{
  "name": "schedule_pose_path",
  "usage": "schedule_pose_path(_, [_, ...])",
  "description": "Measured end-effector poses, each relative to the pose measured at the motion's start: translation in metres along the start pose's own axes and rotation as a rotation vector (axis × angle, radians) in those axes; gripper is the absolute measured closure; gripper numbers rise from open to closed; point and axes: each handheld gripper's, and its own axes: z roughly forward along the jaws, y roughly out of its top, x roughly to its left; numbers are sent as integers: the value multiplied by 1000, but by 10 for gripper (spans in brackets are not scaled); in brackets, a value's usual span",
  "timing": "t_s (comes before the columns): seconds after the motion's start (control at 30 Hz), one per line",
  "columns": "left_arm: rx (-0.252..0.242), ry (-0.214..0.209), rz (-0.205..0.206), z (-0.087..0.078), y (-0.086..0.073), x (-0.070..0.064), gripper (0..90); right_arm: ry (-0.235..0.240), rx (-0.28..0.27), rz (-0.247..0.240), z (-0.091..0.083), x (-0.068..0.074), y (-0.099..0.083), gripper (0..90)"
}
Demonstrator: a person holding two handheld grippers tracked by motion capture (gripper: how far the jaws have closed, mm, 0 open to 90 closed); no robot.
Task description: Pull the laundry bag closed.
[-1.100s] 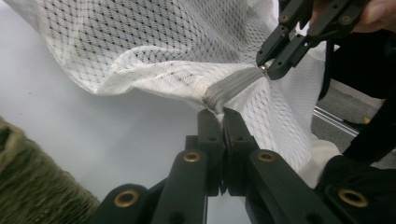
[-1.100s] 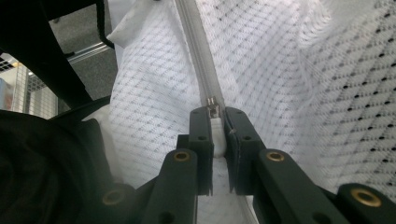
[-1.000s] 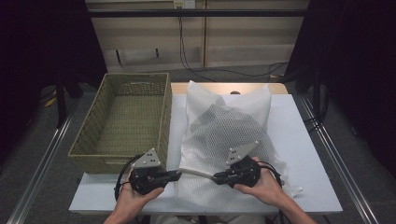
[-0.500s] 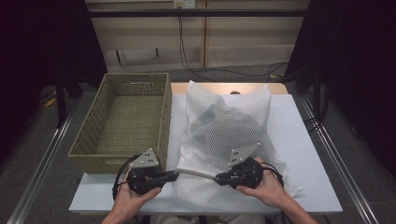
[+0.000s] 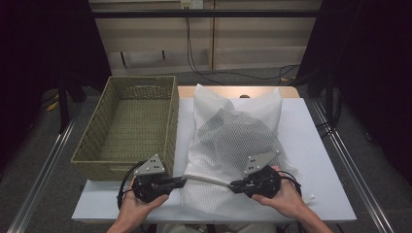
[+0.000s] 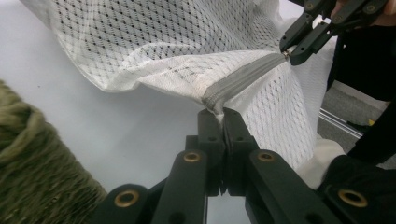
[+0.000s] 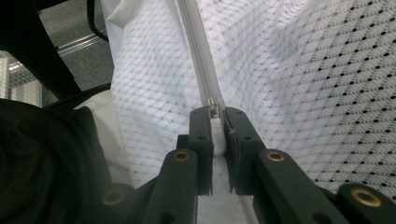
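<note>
A white mesh laundry bag with something dark inside lies on the white table. Its grey zipper runs along the near edge and is pulled taut between my two grippers. My left gripper is shut on the bag's corner at the zipper's end. My right gripper is shut on the zipper pull, and the zipper tape ahead of it looks closed. In the left gripper view, my left gripper faces the right gripper farther along the zipper.
An empty woven olive basket stands on the table's left part, right behind my left gripper; its side is close by in the left gripper view. The floor, cables and a wall lie beyond the table.
My right gripper has slid slightly to the right with the zipper pull, so the zipper stretch between the grippers is a little longer. The left gripper has held its place.
</note>
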Motion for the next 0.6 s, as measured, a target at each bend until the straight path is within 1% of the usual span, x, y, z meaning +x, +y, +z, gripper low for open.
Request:
schedule_pose_path(0.03, [4, -3, 2, 0, 0, 1, 881, -7, 0, 3, -1, 0, 0, 818])
schedule_pose_path(0.07, [11, -1, 0, -1, -1, 1, 881, -2, -4, 7, -1, -1, -1, 818])
schedule_pose_path(0.1, [13, -7, 2, 0, -1, 1, 881, -4, -6, 10, -1, -2, -2, 818])
schedule_pose_path(0.17, [12, -3, 3, 0, -1, 1, 881, -8, -2, 5, -2, -2, -2, 818])
schedule_pose_path(0.2, [13, -1, 6, 0, -1, 1, 881, 0, -5, 5, -1, -2, -2, 818])
schedule_pose_path(0.27, [11, 5, 6, -1, 0, 1, 881, -15, 9, -2, -1, -2, -3, 818])
schedule_pose_path(0.3, [10, -2, 0, -1, -1, 1, 881, -15, 7, 0, -1, -3, -3, 818])
schedule_pose_path(0.33, [14, -3, 4, 0, -1, 1, 881, -6, 1, 5, -1, -4, -4, 818])
schedule_pose_path(0.37, [15, -1, 0, 0, -1, 1, 881, -11, 3, 4, -2, -4, -4, 818])
schedule_pose_path(0.4, [19, -11, -2, 1, -2, 2, 881, -12, 3, 4, -2, -5, -5, 818])
schedule_pose_path(0.5, [29, -5, 1, 1, -2, 1, 881, -19, 6, 9, -4, -5, -6, 818])
schedule_pose_path(0.53, [25, -9, 2, 1, -2, 1, 881, -18, 10, 11, -4, -4, -6, 817])
schedule_pose_path(0.6, [23, -12, -5, 2, -2, 2, 881, -16, 9, -4, -3, -4, -6, 818])
